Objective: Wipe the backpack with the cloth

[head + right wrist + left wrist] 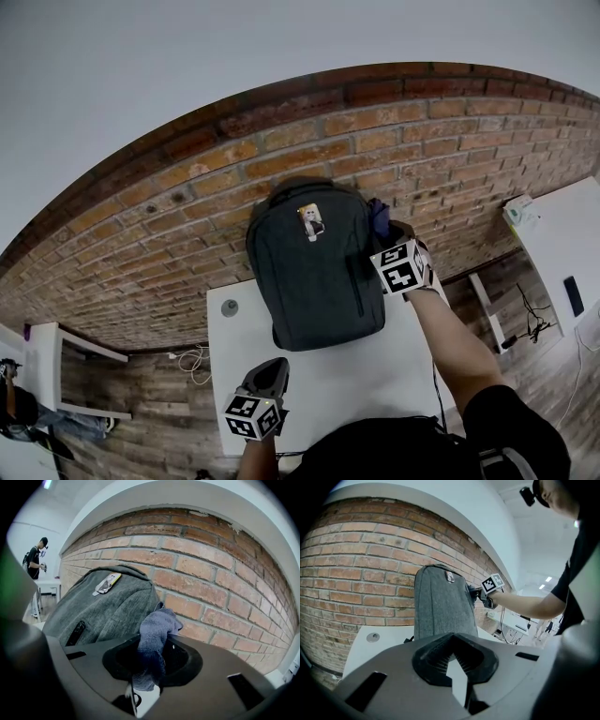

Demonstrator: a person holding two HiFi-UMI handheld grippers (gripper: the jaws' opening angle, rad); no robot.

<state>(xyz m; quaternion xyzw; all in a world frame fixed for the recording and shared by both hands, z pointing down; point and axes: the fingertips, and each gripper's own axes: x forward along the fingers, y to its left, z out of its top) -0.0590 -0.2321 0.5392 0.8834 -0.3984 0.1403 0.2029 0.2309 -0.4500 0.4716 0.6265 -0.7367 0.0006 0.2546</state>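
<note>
A dark grey fabric backpack point(314, 272) stands upright in the middle of the head view, on a white table point(337, 394), with its back against a red brick wall point(169, 216). A small pale tag point(310, 220) sits near the top of its front panel. A small round grey disc point(230, 307) lies on the table just left of the pack.

At the right of the head view, the right gripper point(388, 236) reaches in beside the backpack's upper right edge. Its own view shows the jaws closed on a crumpled blue-grey cloth point(157, 625), whose free end bunches up above them. The cloth is right at the side of the pack, below the shoulder. Whether it presses on the fabric cannot be told.

The left gripper point(275, 367) hangs low in the head view, over bare table in front of the pack and well apart from it. In its own view the ribbed tips meet, with nothing between them and only white table behind.

A person point(35, 557) stands far off at the upper left of the right gripper view.
</note>
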